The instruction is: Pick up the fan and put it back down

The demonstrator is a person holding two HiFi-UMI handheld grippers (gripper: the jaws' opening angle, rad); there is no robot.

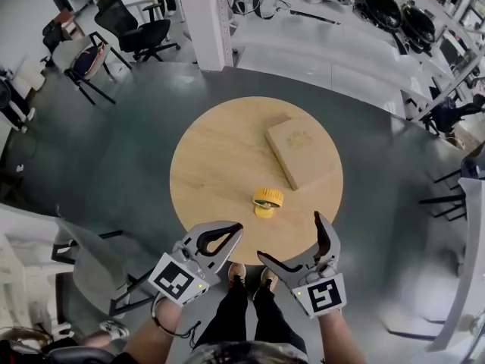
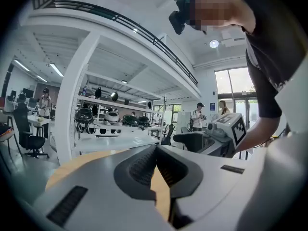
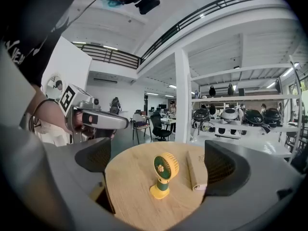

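A small yellow fan (image 1: 267, 201) with a green face stands upright on the round wooden table (image 1: 220, 165), near its front edge. In the right gripper view the fan (image 3: 163, 175) stands centred between the two jaws, some way ahead of them. My right gripper (image 1: 292, 249) is open and empty, just off the table's near edge. My left gripper (image 1: 239, 228) is shut on nothing and hovers at the table's near-left edge. In the left gripper view the shut gripper (image 2: 155, 150) shows its pads pressed together; the fan is not in that view.
A flat tan box (image 1: 301, 152) lies on the table behind and right of the fan, also seen as the box (image 3: 196, 171) in the right gripper view. Office chairs (image 1: 136, 30) stand at the far left, and shelves (image 1: 341, 21) with helmets at the back. The person's legs (image 1: 246, 309) are below the table edge.
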